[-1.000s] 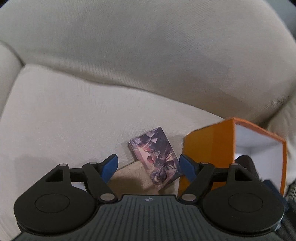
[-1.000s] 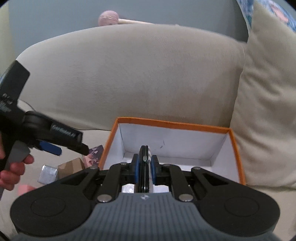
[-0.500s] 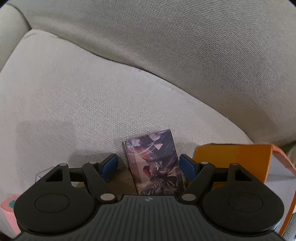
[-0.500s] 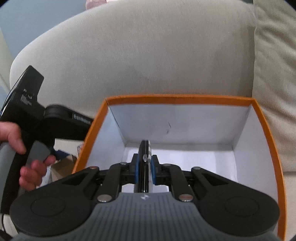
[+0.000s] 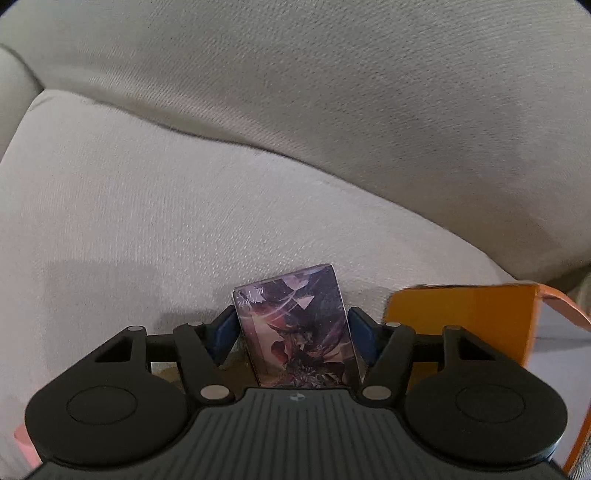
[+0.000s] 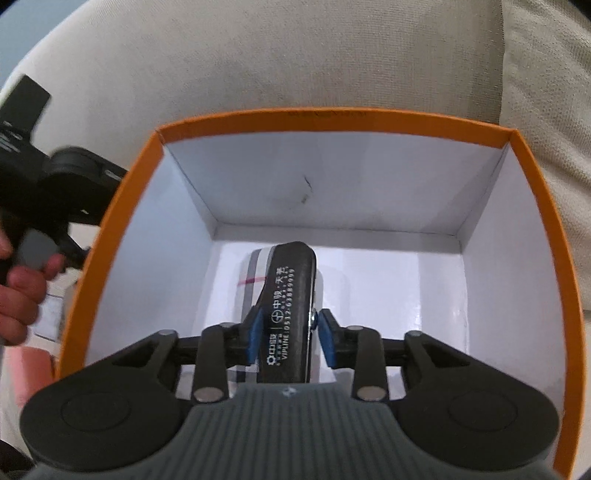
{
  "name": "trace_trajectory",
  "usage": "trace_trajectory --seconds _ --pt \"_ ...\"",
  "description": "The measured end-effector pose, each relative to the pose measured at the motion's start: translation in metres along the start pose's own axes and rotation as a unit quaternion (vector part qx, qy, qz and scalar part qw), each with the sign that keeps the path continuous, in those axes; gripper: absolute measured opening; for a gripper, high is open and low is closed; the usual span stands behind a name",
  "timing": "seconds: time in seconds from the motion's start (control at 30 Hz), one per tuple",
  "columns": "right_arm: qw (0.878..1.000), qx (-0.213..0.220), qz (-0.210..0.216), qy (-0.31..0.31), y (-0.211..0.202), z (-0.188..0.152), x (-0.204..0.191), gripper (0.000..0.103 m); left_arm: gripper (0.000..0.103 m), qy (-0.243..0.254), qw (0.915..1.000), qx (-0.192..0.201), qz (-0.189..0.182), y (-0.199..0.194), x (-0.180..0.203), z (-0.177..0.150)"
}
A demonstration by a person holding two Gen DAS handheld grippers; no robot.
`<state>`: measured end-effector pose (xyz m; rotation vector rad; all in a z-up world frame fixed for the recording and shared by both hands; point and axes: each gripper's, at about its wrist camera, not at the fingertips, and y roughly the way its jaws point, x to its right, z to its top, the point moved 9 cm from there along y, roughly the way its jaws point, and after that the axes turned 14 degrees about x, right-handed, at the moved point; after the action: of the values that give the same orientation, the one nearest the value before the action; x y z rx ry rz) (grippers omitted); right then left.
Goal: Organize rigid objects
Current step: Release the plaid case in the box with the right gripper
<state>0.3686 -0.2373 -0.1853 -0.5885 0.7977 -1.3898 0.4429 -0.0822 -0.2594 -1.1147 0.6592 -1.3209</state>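
Over on the left, the left gripper (image 5: 291, 334) is closing its jaws around the illustrated card box (image 5: 297, 328) on the beige sofa cushion (image 5: 147, 206), blue pads just beside its edges, contact too close to call. To the right sits the orange box (image 6: 532, 206). Inside, the right gripper (image 6: 290, 338) is opening, its pads coming apart from the black case (image 6: 290, 306) on the white floor.

Beige sofa seat cushion (image 5: 155, 221) below beige back cushion (image 5: 369, 92). Separate beige pillow (image 6: 546, 74) at right. Blue-grey wall (image 6: 22, 33) upper left.
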Motion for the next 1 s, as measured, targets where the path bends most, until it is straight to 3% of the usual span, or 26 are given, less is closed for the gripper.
trace_trajectory --seconds 0.13,0.3,0.47,0.6,0.77,0.93,1.0 --pt "1.000 -0.013 0.015 -0.017 -0.006 -0.004 -0.004 0.052 0.071 0.022 0.9990 0.028 -0.028 -0.027 -0.006 0.003" --pt "0.995 -0.044 0.036 -0.081 -0.006 -0.020 -0.015 0.059 0.069 0.053 0.9950 0.057 -0.063 -0.059 0.002 0.012" --pt "0.994 -0.038 0.043 -0.090 -0.001 -0.018 -0.026 0.058 0.068 0.078 0.9910 0.076 -0.077 -0.083 0.009 0.026" --pt "0.995 -0.028 0.050 -0.083 0.008 -0.009 -0.031 0.049 0.068 0.085 0.9892 0.085 -0.085 -0.095 0.014 0.028" --pt "0.998 -0.031 0.038 -0.039 0.018 -0.002 -0.035 0.047 0.068 0.089 0.9878 0.091 -0.089 -0.110 0.010 0.025" --pt "0.997 -0.028 0.001 0.073 0.019 0.002 -0.030 0.040 0.068 0.097 0.9863 0.092 -0.096 -0.124 0.012 0.019" --pt "0.996 -0.013 -0.008 0.090 0.018 0.005 -0.026 0.039 0.068 0.104 0.9854 0.095 -0.094 -0.131 0.014 0.019"
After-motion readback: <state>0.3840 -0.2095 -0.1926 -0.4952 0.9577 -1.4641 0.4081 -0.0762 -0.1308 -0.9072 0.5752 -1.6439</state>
